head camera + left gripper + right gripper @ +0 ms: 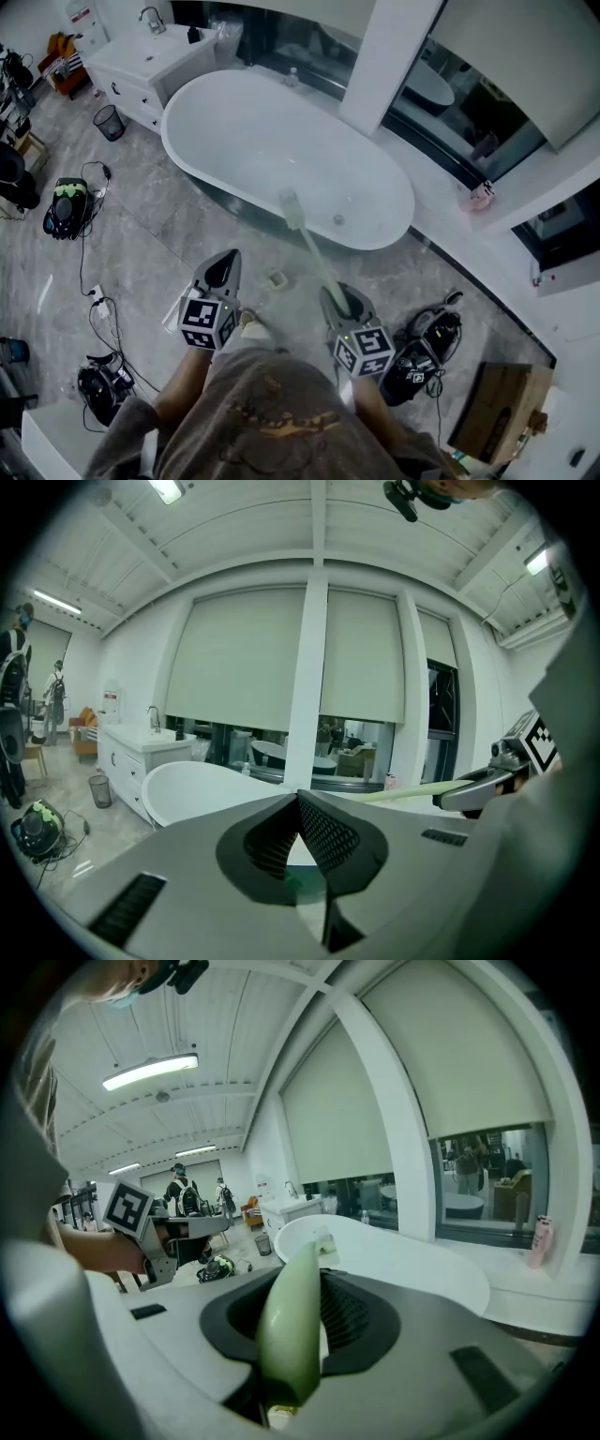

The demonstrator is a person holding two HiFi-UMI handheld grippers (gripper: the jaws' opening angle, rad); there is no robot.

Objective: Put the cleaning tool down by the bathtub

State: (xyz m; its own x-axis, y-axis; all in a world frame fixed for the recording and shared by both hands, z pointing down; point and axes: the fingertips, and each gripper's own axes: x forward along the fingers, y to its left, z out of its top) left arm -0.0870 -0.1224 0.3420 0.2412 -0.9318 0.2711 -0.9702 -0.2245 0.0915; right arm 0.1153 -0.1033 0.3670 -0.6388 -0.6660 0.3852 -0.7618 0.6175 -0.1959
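Cleaning tool (309,246) (1) clamped in right gripper (336,298), near 1 bathtub (253,131).

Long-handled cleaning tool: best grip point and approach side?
On the cleaning tool, grip the slim pale-green handle near its rear end, jaws across the shaft, coming in from behind along its length, as the right hand-held gripper does. The wider head juts out toward the bathtub.

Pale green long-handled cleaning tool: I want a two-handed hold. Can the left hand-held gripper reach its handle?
Probably yes: the empty left hand-held gripper is beside the pale green long-handled cleaning tool, its shaft bare; the shut jaws must open first.
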